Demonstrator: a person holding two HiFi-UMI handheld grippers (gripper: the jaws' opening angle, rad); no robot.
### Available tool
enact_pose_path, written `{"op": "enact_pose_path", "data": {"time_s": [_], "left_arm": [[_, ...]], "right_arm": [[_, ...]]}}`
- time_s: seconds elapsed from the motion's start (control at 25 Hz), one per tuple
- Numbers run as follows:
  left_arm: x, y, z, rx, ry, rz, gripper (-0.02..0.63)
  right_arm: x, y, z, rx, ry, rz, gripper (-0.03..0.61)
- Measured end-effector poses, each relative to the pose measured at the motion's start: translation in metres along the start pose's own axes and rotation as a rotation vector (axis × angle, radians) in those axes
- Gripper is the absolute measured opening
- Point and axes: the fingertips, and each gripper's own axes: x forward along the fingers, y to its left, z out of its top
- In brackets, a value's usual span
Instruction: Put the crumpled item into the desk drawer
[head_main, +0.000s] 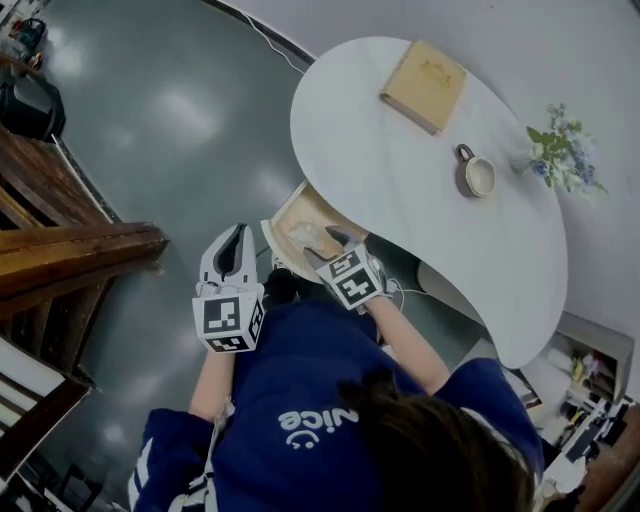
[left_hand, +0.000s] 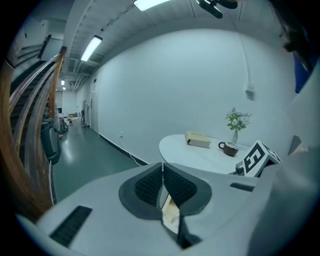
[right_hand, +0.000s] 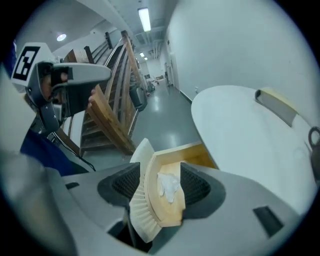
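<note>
The crumpled white item (head_main: 303, 238) lies inside the open wooden drawer (head_main: 285, 215) that juts from under the white desk (head_main: 400, 170). My right gripper (head_main: 325, 247) hovers over the drawer's front, open, with nothing held. In the right gripper view the crumpled item (right_hand: 169, 186) rests on the drawer floor between the spread fingers (right_hand: 197, 186), behind the drawer's white ribbed front (right_hand: 139, 205). My left gripper (head_main: 238, 235) is left of the drawer over the floor, shut and empty. In its own view the left gripper (left_hand: 162, 172) shows jaws pressed together.
On the desk are a tan book (head_main: 423, 85), a mug (head_main: 476, 175) and a vase of flowers (head_main: 560, 150). A wooden staircase (head_main: 70, 250) stands at the left. Grey floor (head_main: 180, 130) lies between the staircase and the desk. A cable runs along the wall.
</note>
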Motion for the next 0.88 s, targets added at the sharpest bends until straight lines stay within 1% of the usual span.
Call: {"op": "enact_pose_path", "data": {"time_s": [0.08,0.16,0.28,0.36,0.48,0.72,0.88], "left_arm": [[0.004,-0.005,0.005,0.015,-0.001,-0.027,0.012],[0.007,-0.012,0.009,0.023,-0.005,-0.059,0.012],[0.009,-0.023,0.022,-0.004,-0.032,-0.116,0.012],[0.011,-0.029,0.031,-0.009,-0.055,-0.146,0.012],[0.012,-0.038,0.044,0.016,-0.082,-0.180,0.012],[0.013,-0.051,0.065,0.077,-0.118,-0.235,0.012],[0.004,-0.061,0.087,0.094,-0.197,-0.275,0.012]], "right_arm": [[-0.014,-0.002,0.012,0.046,-0.052,-0.015,0.259],[-0.028,-0.005,0.023,0.070,-0.100,-0.043,0.259],[-0.048,-0.012,0.041,0.084,-0.170,-0.091,0.259],[-0.063,-0.016,0.055,0.121,-0.231,-0.112,0.259],[-0.087,-0.022,0.075,0.146,-0.320,-0.156,0.259],[-0.131,-0.033,0.101,0.132,-0.467,-0.290,0.258],[-0.164,-0.037,0.115,0.179,-0.584,-0.339,0.256]]}}
